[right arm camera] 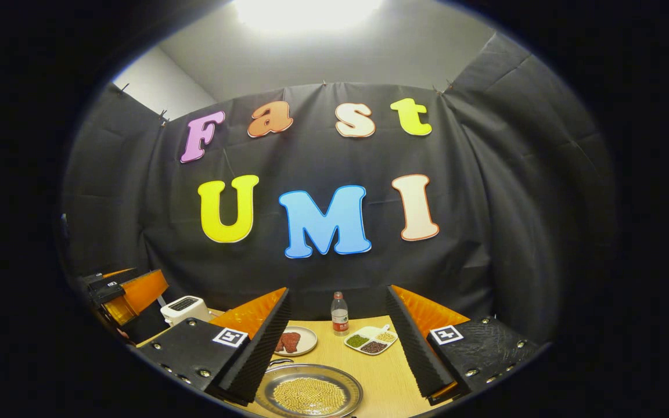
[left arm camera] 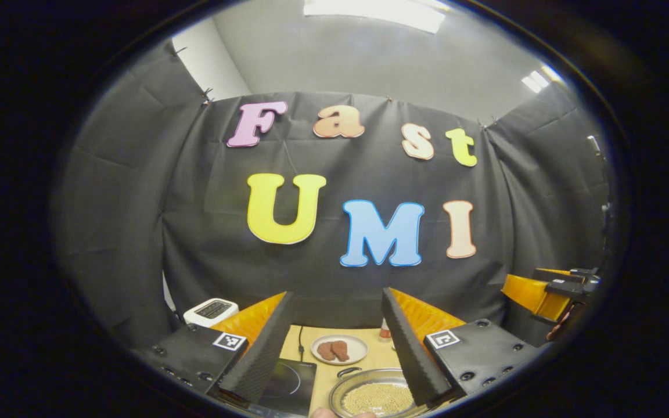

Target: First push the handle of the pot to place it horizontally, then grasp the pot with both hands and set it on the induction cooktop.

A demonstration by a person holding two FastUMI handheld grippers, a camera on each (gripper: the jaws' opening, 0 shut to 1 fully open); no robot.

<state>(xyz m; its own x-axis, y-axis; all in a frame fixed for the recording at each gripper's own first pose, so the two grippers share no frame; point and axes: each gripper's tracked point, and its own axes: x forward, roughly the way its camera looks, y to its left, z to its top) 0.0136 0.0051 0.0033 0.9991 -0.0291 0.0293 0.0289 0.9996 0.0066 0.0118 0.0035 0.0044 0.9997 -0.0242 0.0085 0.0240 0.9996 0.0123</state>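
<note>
The pot (right arm camera: pixel 309 396), full of small yellow beans, sits on the wooden table (right arm camera: pixel 387 371) beside the induction cooktop (left arm camera: pixel 288 380). Both the left gripper (left arm camera: pixel 337 342) and right gripper (right arm camera: pixel 337 342) hover above it, fingers spread, holding nothing. Behind stand a plate of meat (right arm camera: pixel 292 341) and a bottle (right arm camera: pixel 340 314).

Shallow bean-filled steel pot (right arm camera: pixel 309 393) sits just right of black cooktop (left arm camera: pixel 288 380).

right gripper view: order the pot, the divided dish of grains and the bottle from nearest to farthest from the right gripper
1. The pot, nearest, just ahead of the right gripper, low between its fingers and toward the left one.
2. The divided dish, farther back on the table, toward the right finger.
3. The bottle, farthest, upright near the back edge, just behind the dish.
</note>
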